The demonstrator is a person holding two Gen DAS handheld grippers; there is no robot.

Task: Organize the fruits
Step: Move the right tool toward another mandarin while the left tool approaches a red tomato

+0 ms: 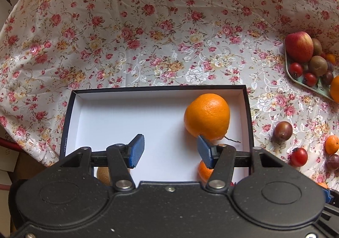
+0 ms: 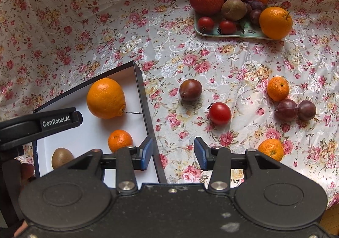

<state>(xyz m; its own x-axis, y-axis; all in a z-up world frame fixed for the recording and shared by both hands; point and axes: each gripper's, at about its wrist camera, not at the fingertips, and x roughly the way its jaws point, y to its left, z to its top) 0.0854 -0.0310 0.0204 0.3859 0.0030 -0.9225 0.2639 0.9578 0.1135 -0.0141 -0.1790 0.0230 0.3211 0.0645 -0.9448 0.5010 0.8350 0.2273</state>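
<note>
The tomato [image 2: 220, 113] lies loose on the floral cloth [image 2: 106, 32], right of the box [image 2: 138, 81] holding the big orange [image 2: 106, 98]; it looks light, smooth and easily bruised, so I'd pinch it gently across its widest part. My right gripper [image 2: 173, 154] hangs spread and empty near it. My left gripper [image 1: 170, 151] is spread too over the box, seemingly holding nothing.

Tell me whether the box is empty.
Not empty. The box holds a large orange, a small mandarin and a kiwi.
</note>
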